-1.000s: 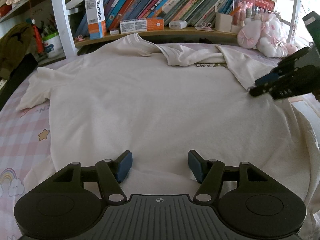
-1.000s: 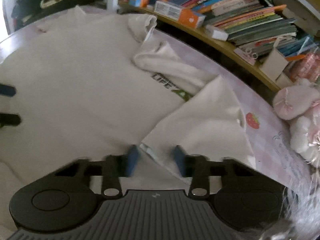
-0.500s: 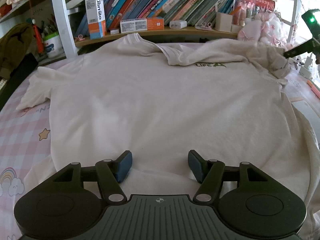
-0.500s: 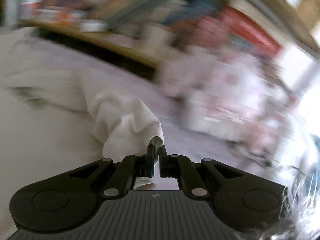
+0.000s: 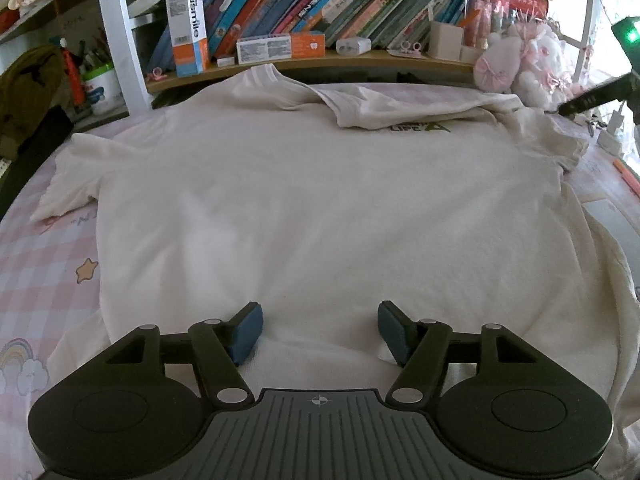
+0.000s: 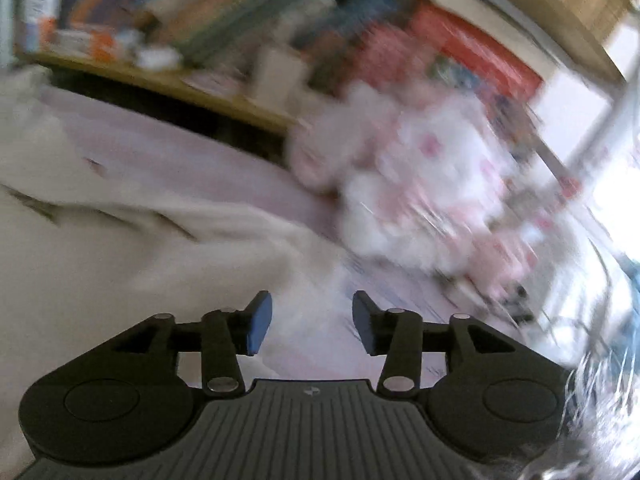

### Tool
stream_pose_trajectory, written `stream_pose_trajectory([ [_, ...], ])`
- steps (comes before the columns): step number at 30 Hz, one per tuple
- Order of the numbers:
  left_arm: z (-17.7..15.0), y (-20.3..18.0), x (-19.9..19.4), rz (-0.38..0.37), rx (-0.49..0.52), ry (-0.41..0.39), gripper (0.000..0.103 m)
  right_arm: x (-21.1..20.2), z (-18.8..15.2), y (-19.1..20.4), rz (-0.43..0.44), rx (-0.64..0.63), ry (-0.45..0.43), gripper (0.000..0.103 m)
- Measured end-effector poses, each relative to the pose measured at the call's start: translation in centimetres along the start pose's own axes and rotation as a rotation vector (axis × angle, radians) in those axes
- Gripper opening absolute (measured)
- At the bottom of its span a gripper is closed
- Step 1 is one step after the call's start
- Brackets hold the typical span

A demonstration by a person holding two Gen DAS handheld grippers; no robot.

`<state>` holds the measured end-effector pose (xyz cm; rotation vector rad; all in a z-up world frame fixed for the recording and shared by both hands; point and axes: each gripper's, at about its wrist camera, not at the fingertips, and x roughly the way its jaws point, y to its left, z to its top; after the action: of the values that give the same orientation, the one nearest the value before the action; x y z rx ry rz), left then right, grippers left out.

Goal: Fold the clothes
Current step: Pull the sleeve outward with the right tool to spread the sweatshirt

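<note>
Bed: pink checked sheet (image 5: 44, 280), bookshelf (image 5: 320, 60) across the top
Shirt: cream T-shirt (image 5: 320, 200) spread flat, middle of frame
Left gripper (image 5: 318, 330): tongs spread, over shirt's bottom edge
Right gripper (image 6: 312, 322): tongs spread, holding nothing, blurry view

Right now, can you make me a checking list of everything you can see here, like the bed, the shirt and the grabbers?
Surface: pink checked bedsheet, star and rainbow prints.
Job's things: cream T-shirt spread out, collar area rumpled, far right sleeve bunched.
Clutter: pink plush toys at the bed's far right corner.
Grippers: left gripper open over the hem; right gripper open, holding nothing, view blurred.
Cables: nothing seen.
Surroundings: bookshelf, toothpaste box.
</note>
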<state>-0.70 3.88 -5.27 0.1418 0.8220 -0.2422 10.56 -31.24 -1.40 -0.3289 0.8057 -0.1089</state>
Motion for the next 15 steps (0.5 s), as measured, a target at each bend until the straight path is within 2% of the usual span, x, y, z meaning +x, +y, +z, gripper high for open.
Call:
stream_pose_trajectory([
  [4,1.3,1.6,-0.8,0.028,-0.06,-0.09,0.065,-0.5,1.2,3.8,0.125,-0.111,-0.059,0.049],
  [9,1.9,3.2,0.4,0.072,-0.089,-0.067,0.065,0.6,2.6,9.6,0.262,-0.279,-0.102,0.051],
  [15,0.8,3.0,0.8,0.083,-0.057,-0.037,0.065,2.2,4.3,16.3,0.324,-0.508,-0.146,0.052],
])
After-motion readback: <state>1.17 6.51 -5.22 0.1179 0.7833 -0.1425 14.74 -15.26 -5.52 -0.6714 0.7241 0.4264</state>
